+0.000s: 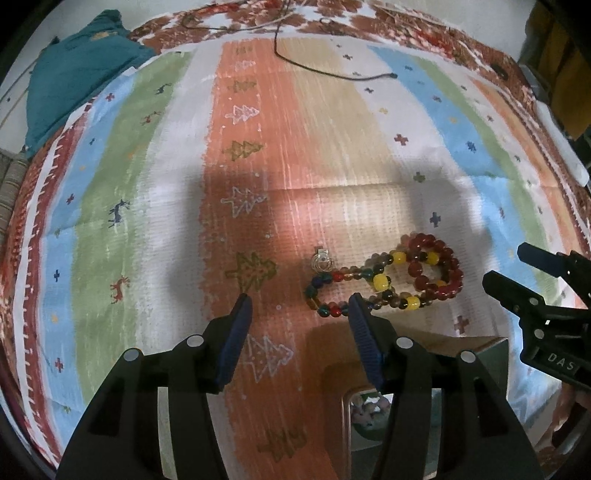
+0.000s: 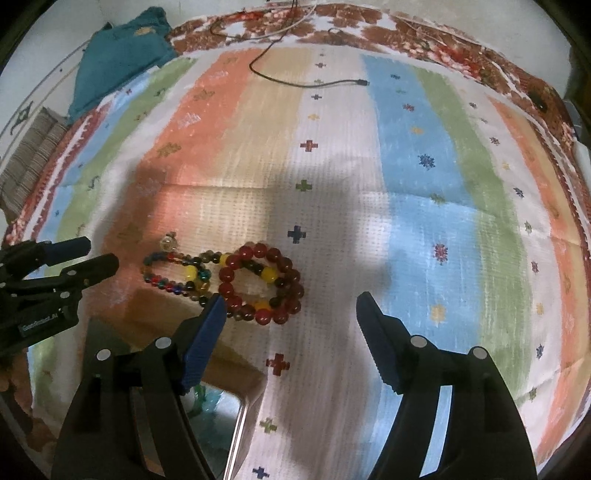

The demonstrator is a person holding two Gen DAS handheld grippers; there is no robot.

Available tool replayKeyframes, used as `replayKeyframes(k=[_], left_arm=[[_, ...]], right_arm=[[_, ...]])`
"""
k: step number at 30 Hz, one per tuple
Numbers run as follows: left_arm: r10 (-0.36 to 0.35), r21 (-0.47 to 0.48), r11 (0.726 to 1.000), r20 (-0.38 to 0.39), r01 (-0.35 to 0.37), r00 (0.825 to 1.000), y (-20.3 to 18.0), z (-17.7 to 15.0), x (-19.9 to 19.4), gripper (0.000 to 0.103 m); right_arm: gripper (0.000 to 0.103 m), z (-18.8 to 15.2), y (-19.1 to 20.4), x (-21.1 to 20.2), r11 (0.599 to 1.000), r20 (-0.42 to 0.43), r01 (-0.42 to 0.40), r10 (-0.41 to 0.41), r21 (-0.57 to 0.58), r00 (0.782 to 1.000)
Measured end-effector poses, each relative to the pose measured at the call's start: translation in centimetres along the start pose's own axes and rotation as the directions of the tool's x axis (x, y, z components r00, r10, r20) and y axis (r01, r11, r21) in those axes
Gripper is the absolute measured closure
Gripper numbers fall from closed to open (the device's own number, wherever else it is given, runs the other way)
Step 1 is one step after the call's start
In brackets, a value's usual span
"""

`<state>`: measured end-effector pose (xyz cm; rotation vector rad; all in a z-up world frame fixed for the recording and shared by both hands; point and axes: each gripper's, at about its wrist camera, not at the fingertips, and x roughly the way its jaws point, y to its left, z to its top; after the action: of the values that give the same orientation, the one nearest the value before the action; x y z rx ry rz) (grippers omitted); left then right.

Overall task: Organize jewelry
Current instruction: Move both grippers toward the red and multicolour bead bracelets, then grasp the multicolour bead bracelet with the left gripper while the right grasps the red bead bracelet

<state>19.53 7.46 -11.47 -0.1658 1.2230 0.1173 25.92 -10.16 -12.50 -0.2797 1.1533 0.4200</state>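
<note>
Cloth with wide stripes of orange, beige, white, blue and green covers nearly the whole surface, printed with small trees, deer and crosses; a brown flowered border runs along its far edge. A teal fabric bundle lies at the far left corner, partly on the cloth. A thin black cable curves over the far stripes and ends in a small plug.

Near the camera, an open box with a brown rim stands on the cloth; a mirror-like panel shows inside it, with pale beads reflected or lying there, I cannot tell which.

The left gripper hangs above the orange stripe, its blue pads spread apart and nothing between them; its right pad is seen in front of the end of the beads, and contact cannot be judged. The right gripper is spread wider, over the white stripe, also empty, its left pad just beside the red beads.

The jewelry lies on the cloth just beyond the box: a dark red bead bracelet with some yellow beads, overlapping a multicolored bead strand to its left. A small silver ring-like piece rests touching the far end of that strand.
</note>
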Motion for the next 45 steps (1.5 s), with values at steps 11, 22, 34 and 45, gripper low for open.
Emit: replayKeyframes(k=[11, 22, 34, 45], left_arm=[[0.011, 0.036, 0.999, -0.056, -0.009, 0.998, -0.2, 0.6, 2.7, 0.049], [0.032, 0.071, 0.997, -0.098, -0.025, 0.995, -0.4, 0.6, 4.6, 0.056], [0.092, 0.152, 0.985, -0.099, -0.077, 0.991, -1.7, 0.2, 6.2, 0.062], [0.093, 0.141, 0.987, -0.101, -0.078, 0.991, -2.2, 0.8, 6.3, 0.086]], right_arm=[[0.030, 0.6, 0.0, 2.0, 1.000, -0.036, 0.000, 0.000, 0.005, 0.999], [0.043, 1.1, -0.6, 4.7, 0.999, -0.090, 0.042, -0.042, 0.009, 0.995], [0.054, 1.4, -0.4, 6.1, 0.999, -0.108, 0.041, -0.043, -0.014, 0.993], [0.079, 2.5, -0.6, 6.6, 1.000, -0.094, -0.012, 0.012, -0.001, 0.995]])
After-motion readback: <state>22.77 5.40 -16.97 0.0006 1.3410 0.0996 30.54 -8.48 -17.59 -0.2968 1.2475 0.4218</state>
